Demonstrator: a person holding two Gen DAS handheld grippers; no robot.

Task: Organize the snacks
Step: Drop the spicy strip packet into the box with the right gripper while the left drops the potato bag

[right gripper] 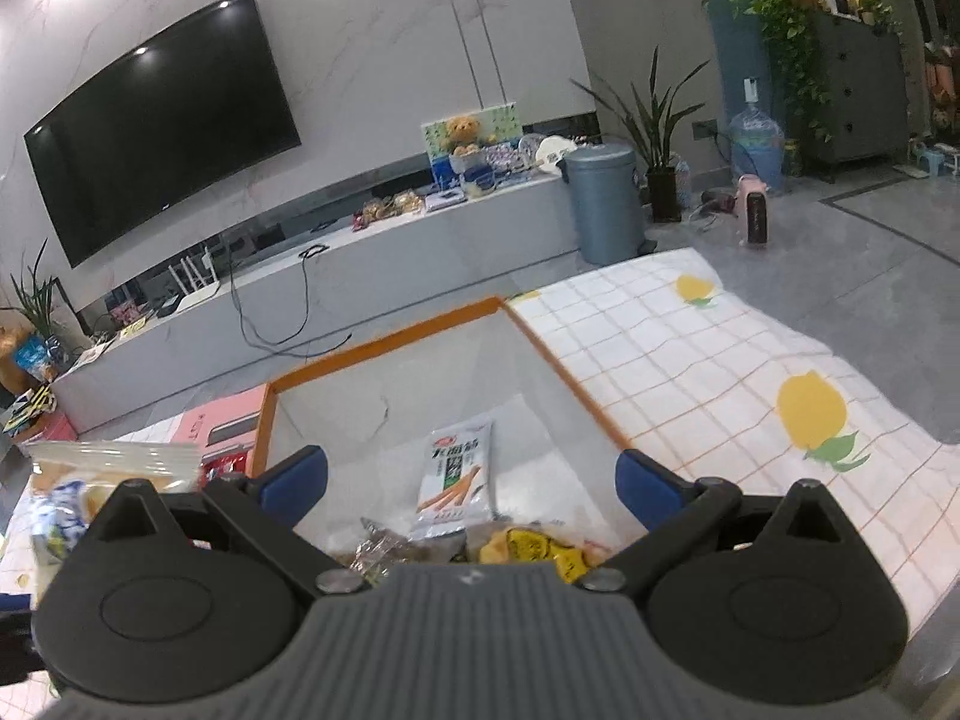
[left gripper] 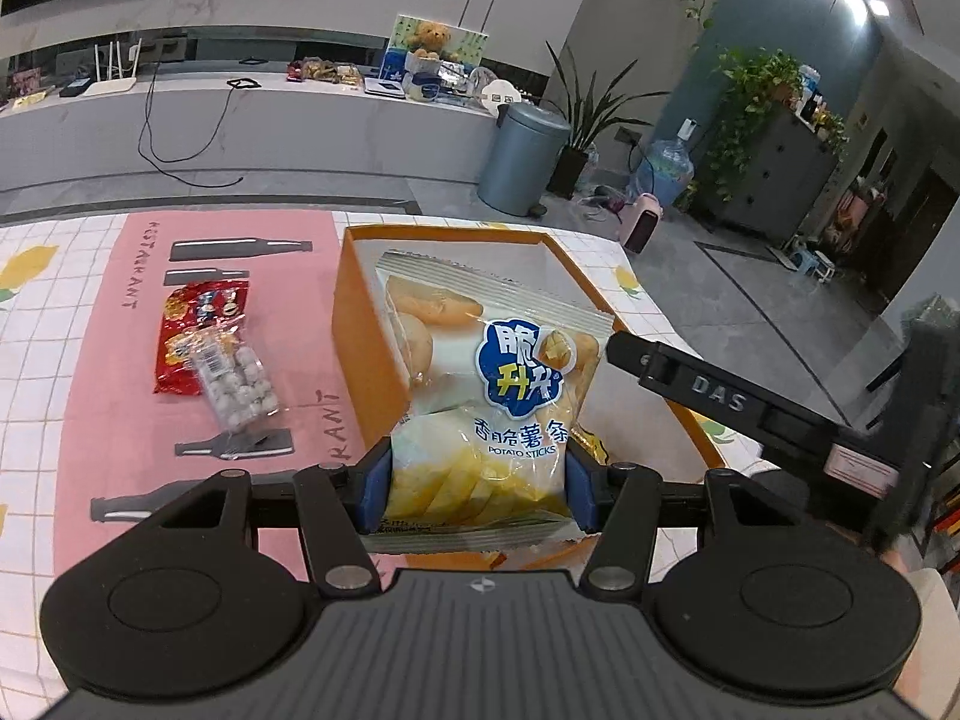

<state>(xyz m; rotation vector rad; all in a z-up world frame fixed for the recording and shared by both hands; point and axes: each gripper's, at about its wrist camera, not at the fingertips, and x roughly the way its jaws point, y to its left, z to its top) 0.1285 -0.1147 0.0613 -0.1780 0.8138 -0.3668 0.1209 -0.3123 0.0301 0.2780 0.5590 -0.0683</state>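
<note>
Left gripper (left gripper: 477, 483) hides potato-stick bag's (left gripper: 498, 384) bottom edge.

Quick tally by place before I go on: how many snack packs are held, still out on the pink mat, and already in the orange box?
Held by the left gripper: 1, the white and yellow potato sticks bag.
On the pink mat: 2, the red foil pack and the clear bag of white balls.
In the orange-rimmed box: at least 3, the white stick-snack pack, yellow-wrapped pieces, a brownish wrapped snack.
Total: at least 6.
</note>
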